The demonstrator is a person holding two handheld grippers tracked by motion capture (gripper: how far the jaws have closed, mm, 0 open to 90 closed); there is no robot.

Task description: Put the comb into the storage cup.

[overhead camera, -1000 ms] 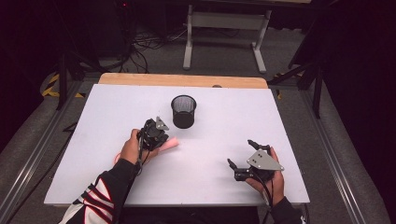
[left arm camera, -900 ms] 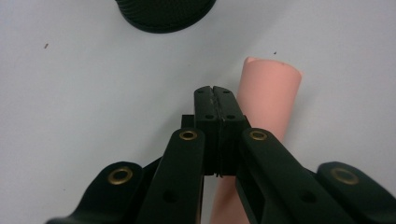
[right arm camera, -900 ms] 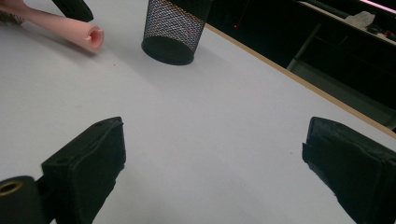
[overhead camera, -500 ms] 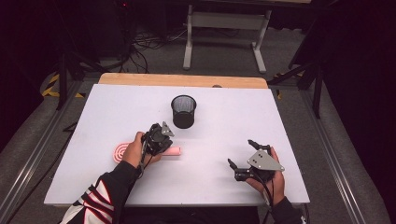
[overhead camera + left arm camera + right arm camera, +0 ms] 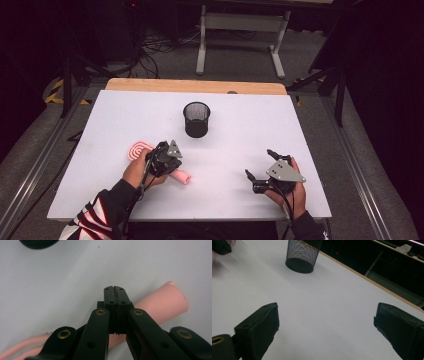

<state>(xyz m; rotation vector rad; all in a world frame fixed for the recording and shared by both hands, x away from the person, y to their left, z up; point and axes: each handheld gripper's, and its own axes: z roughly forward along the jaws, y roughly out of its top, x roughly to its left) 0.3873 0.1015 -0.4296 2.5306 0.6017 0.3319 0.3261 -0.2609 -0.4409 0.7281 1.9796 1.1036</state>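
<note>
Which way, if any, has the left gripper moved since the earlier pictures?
Yes. The left gripper has moved nearer the person, away from the mesh cup, which stayed put.

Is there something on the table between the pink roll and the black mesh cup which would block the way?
Nothing visible does. Between the pink roll under the left gripper and the mesh cup lies only bare white table.

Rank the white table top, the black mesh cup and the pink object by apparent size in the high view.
1. White table top, by far the largest.
2. Black mesh cup.
3. Pink object, partly hidden under the left gripper, so ranks 2 and 3 are uncertain.
</note>
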